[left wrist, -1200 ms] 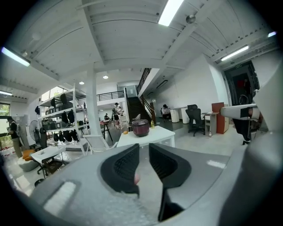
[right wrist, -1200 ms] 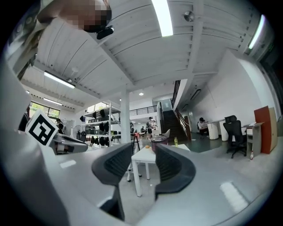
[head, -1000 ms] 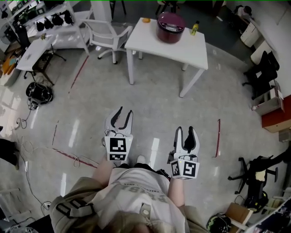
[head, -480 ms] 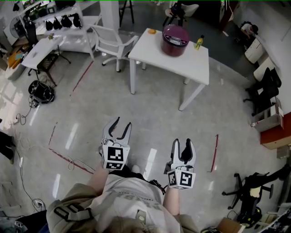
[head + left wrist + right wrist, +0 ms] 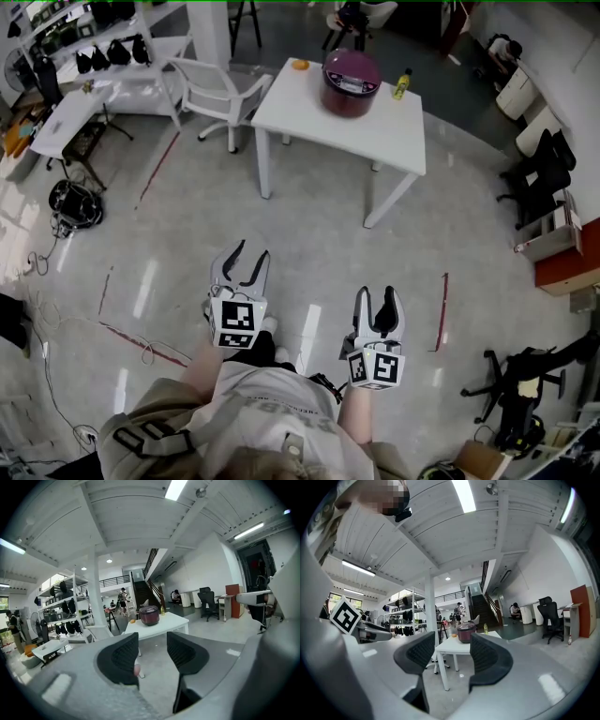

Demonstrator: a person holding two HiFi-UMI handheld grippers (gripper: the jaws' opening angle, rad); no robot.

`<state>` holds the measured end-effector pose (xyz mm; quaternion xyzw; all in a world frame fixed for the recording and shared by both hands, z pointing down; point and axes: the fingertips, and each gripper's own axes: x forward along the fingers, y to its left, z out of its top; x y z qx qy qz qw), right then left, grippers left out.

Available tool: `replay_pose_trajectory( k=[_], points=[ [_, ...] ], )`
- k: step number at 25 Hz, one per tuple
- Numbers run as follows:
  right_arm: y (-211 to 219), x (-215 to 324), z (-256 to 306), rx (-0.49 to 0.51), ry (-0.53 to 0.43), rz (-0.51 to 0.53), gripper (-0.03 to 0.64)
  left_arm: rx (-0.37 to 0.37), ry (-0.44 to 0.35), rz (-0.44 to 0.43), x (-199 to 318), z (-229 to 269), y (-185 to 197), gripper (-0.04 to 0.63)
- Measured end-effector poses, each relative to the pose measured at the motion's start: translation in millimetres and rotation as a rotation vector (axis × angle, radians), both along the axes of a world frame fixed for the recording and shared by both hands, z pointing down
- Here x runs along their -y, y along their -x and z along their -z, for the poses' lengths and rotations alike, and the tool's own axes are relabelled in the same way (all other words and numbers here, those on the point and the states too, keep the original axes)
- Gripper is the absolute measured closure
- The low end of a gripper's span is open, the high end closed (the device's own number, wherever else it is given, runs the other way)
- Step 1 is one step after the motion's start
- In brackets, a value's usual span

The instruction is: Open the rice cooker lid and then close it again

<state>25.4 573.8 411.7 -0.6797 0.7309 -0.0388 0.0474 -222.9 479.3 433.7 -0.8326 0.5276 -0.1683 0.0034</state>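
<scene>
Across the glossy floor (image 5: 309,225), a white worktop (image 5: 366,127) carries the closed rice cooker (image 5: 351,70). The left gripper (image 5: 250,251) is spread and empty; the right gripper (image 5: 380,292) is opening, also empty.

A rice cooker (image 5: 351,68) stands on a table (image 5: 375,131) across the floor, near the table's far edge. On the same table, a bottle (image 5: 401,84) stands just right of the cooker and a small round object (image 5: 300,65) lies at the far left corner. A chair (image 5: 217,94) stands just left of the table, with a desk (image 5: 58,120) farther left
</scene>
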Motion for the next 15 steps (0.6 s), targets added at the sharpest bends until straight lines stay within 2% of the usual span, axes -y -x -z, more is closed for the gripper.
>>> replay_pose_trajectory(
  k=[5, 15],
  points=[
    [-2.6, 29.2, 5.6, -0.005, -0.006, -0.049, 0.407, -0.006, -0.014, -0.042, 40.2, 5.3, -4.6, 0.396],
    [19.9, 87.7, 12.8, -0.016, -0.018, -0.093, 0.407, -0.030, -0.044, -0.085, 110.7, 17.6, 12.5, 0.396]
  ],
)
